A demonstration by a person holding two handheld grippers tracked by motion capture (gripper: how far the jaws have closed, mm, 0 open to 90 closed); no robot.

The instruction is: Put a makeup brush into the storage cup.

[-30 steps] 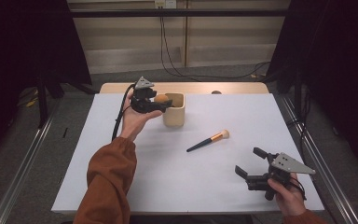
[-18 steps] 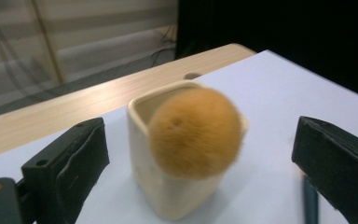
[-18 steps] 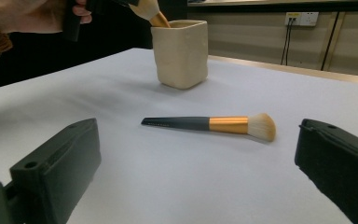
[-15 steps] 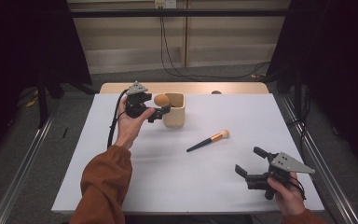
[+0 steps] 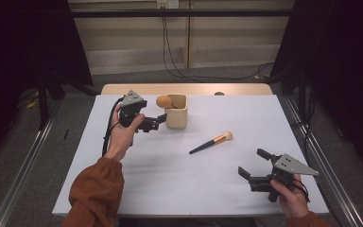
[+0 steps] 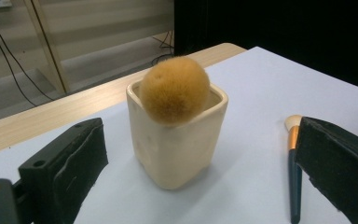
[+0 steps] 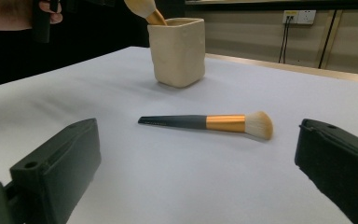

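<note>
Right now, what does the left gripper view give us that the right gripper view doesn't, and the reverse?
Left gripper view: the fluffy orange brush head close up, resting on the cup's rim, and the left gripper with its jaws open either side of the cream cup, not touching it.

Right gripper view: the loose brush in full, lying flat on the table between the open jaws of the right gripper, plus the person's left hand at top left.

Both: the cup, the brush in it, the loose brush, the white table.
</note>
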